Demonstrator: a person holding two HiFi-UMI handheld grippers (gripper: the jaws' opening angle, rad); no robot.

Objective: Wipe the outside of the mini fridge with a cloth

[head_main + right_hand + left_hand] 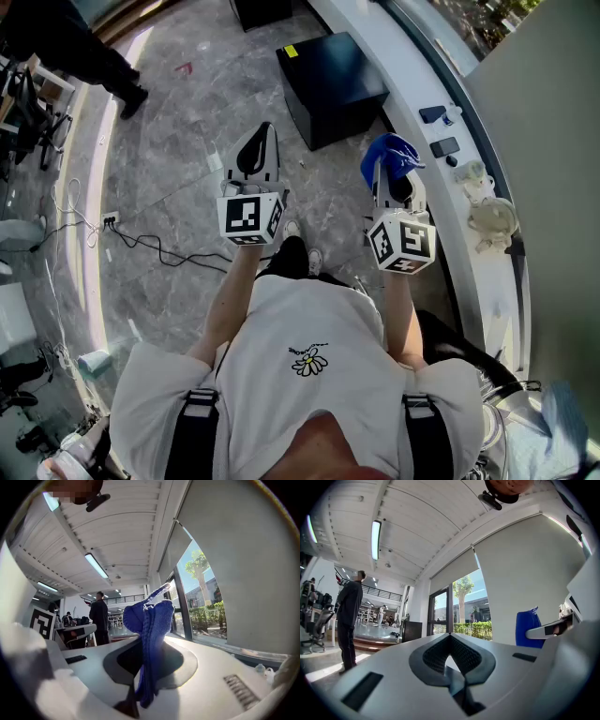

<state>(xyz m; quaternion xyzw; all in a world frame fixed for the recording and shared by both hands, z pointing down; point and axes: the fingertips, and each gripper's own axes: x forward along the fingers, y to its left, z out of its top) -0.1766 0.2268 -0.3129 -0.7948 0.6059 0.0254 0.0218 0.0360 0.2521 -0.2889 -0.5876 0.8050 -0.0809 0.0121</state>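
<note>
Clamping blue cloth, right gripper; knit weave only in right gripper view

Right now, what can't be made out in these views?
Mini fridge: the head view shows only its top and near side; the door can't be identified.
Cloth: lower end buried in the shut right claw, right gripper view.
Ledge items: too small and glare-washed, head view.

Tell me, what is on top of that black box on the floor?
Only a small yellow label near one corner of the black box; otherwise bare. Its inside is hidden.
</note>
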